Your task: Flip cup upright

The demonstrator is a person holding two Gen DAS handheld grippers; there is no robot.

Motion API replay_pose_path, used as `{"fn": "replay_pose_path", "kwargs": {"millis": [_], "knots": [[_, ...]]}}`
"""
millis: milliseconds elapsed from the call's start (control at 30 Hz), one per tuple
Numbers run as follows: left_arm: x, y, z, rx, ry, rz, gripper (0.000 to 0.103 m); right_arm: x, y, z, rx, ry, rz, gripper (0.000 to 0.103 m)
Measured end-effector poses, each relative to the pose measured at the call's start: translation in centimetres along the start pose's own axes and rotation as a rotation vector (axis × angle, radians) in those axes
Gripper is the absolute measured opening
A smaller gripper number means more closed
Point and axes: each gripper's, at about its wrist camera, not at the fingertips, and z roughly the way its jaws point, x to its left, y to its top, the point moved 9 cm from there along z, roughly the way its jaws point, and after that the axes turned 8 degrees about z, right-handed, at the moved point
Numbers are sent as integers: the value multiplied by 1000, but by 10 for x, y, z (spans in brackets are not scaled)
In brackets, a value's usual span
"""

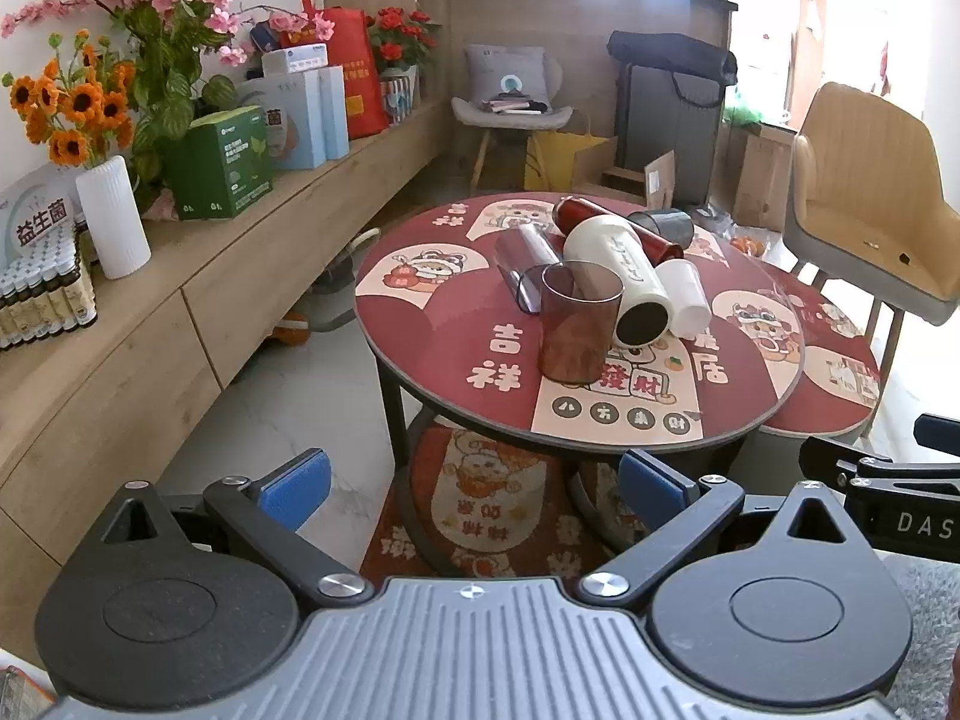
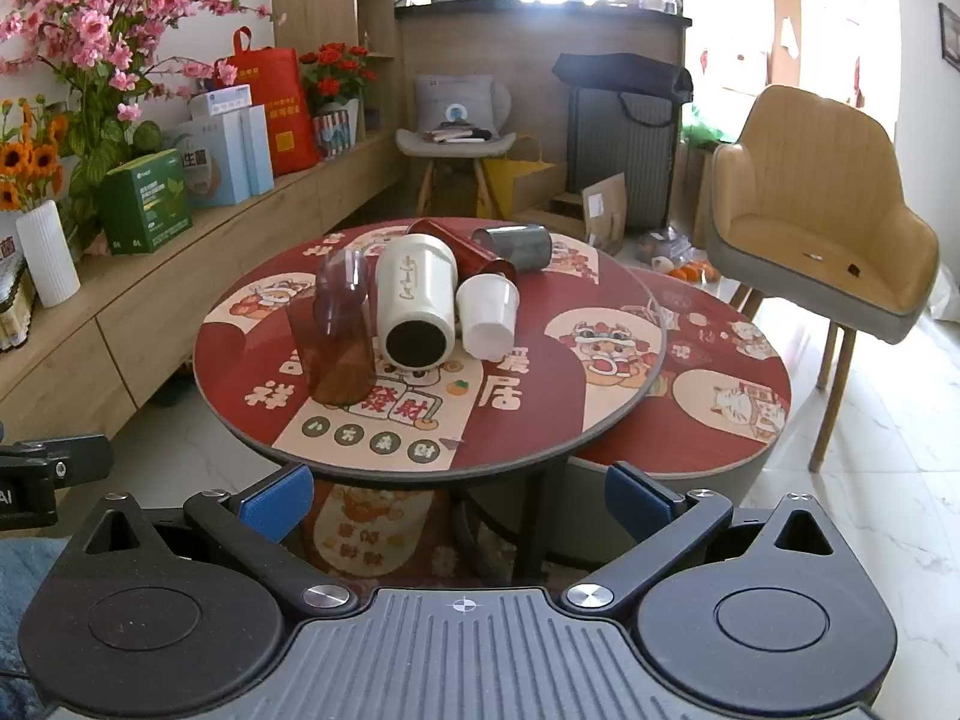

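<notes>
Several cups sit on a round red table point(image 1: 456, 354) point(image 2: 528, 420). A clear brown cup point(image 1: 579, 324) point(image 2: 337, 348) stands upright at the front. Behind it, lying on their sides, are a clear purple cup point(image 1: 528, 264) point(image 2: 342, 288), a cream cup point(image 1: 618, 276) point(image 2: 416, 300), a small white cup point(image 1: 687, 297) point(image 2: 487, 315), a dark red tumbler point(image 1: 618, 228) point(image 2: 465, 249) and a grey cup point(image 1: 663, 225) point(image 2: 519, 247). My left gripper point(image 1: 474, 483) and right gripper point(image 2: 459, 498) are open, empty and well short of the table.
A lower round red table point(image 2: 720, 396) stands to the right, beside a tan armchair point(image 2: 822, 222). A long wooden sideboard point(image 1: 180, 276) with boxes, flowers and a white vase point(image 1: 113, 216) runs along the left. The other gripper's body shows at the edge point(image 1: 888, 492).
</notes>
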Motion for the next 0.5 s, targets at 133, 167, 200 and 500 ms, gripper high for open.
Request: {"fn": "replay_pose_path", "kwargs": {"millis": [133, 167, 200, 500], "knots": [[-1, -1, 0, 1, -1, 3, 103, 0, 0, 0, -1, 0, 0, 103], [-1, -1, 0, 1, 0, 3, 103, 0, 0, 0, -1, 0, 0, 103], [-1, -1, 0, 1, -1, 2, 103, 0, 0, 0, -1, 0, 1, 103], [-2, -1, -1, -1, -1, 5, 103, 0, 0, 0, -2, 0, 0, 103]]}}
